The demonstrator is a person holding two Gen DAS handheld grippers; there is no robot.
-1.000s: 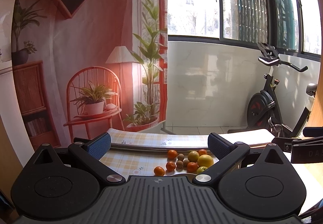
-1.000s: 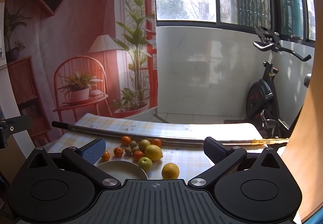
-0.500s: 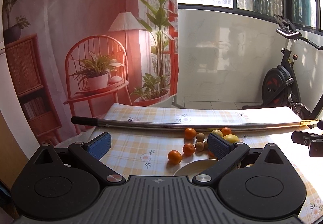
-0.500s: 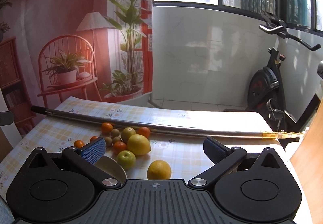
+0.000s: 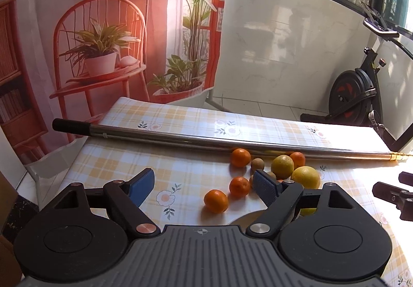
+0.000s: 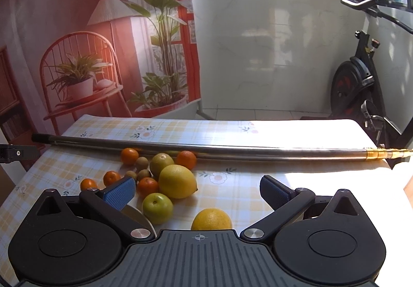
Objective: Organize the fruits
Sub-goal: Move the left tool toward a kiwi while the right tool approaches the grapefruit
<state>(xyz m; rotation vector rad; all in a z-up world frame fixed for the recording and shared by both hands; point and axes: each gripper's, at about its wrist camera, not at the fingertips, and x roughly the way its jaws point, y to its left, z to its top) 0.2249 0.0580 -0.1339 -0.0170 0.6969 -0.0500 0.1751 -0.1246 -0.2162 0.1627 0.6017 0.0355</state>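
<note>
Fruit lies loose on a yellow checked tablecloth [image 5: 180, 168]. In the left wrist view a small orange [image 5: 216, 201] sits nearest, with another small orange [image 5: 239, 186] behind it, then a yellow-green citrus [image 5: 282, 167] and a lemon [image 5: 306, 177]. My left gripper [image 5: 204, 185] hangs open above the cloth, empty. In the right wrist view a green apple [image 6: 157, 208], a large lemon [image 6: 177, 181] and an orange [image 6: 211, 219] lie close ahead. My right gripper [image 6: 197, 191] is open and empty. A pale plate [image 6: 138, 216] shows only its rim behind the left finger.
A long metal pole [image 5: 206, 141] with a black grip lies across the table behind the fruit. An exercise bike [image 6: 361, 85] stands beyond the far right corner. A printed backdrop [image 5: 90, 41] hangs behind the table. The right gripper's body [image 5: 395, 192] shows at the left view's right edge.
Both grippers have tilted down and moved closer to the table, so the fruit looks larger and nearer. Both stay open. No fruit has moved.
</note>
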